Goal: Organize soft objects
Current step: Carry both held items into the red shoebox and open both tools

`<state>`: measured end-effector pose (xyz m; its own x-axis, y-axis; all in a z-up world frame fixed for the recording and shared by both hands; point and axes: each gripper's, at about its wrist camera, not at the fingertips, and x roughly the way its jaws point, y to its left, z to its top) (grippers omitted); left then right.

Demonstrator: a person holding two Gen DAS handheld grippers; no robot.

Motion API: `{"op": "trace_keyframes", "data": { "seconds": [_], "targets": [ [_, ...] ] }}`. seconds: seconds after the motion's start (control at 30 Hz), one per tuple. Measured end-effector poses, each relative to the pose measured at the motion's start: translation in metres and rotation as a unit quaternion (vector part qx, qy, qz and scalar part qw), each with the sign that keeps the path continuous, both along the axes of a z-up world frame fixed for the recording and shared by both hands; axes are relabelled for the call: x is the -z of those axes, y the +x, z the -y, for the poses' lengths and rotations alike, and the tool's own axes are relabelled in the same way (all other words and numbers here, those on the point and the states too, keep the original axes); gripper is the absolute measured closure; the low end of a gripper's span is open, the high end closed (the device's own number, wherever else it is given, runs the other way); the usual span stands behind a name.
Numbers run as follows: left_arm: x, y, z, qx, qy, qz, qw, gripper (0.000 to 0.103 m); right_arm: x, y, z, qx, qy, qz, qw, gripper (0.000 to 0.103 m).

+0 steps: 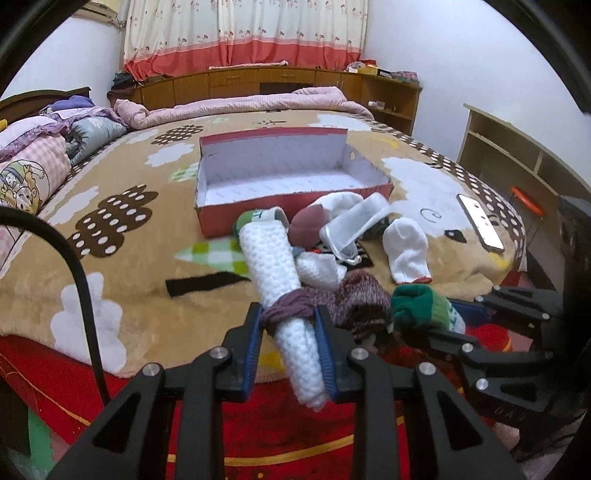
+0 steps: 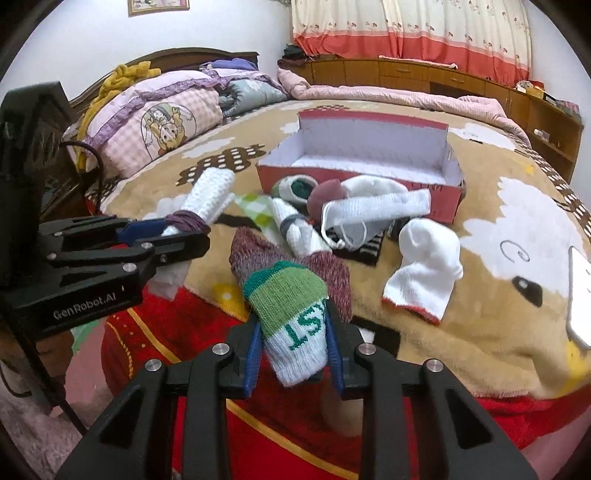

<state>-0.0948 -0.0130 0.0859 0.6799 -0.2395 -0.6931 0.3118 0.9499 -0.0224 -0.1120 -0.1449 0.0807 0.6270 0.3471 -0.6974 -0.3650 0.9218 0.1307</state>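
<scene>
Where the left wrist looks toward the red box (image 1: 291,184) on the bed (image 1: 122,236): left tongs (image 1: 288,314) clamped on a white knit roll (image 1: 277,273) bound with purple yarn, nearer than the box. Heap of socks (image 1: 332,236) just before the box's near wall.

From the right wrist: right tongs (image 2: 293,325) pinched on a green-and-white sock (image 2: 291,314), short of the red box (image 2: 362,177). White sock (image 2: 424,266) lying right of the heap, near the box.

I'm looking into a home bedroom: a bed (image 1: 122,258) under a cartoon blanket, pillows (image 2: 162,125), floral curtains (image 1: 243,33), wooden cabinets (image 1: 236,83).
</scene>
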Motion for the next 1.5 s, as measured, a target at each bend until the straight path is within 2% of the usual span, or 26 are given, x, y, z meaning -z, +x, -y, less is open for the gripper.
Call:
{"op": "trace_keyframes", "data": {
  "seconds": [0.7, 1.5],
  "targets": [
    [-0.026, 0.06, 0.015, -0.015, -0.012, 0.015, 0.9997, 0.074, -0.042, 0.062, 0.011, 0.024, -0.006, 0.049, 0.998, 0.073],
    [-0.023, 0.177, 0.028, -0.058, -0.025, -0.003, 0.998, 0.074, -0.042, 0.181, 0.022, 0.088, -0.038, 0.052, 0.994, 0.073]
  ]
}}
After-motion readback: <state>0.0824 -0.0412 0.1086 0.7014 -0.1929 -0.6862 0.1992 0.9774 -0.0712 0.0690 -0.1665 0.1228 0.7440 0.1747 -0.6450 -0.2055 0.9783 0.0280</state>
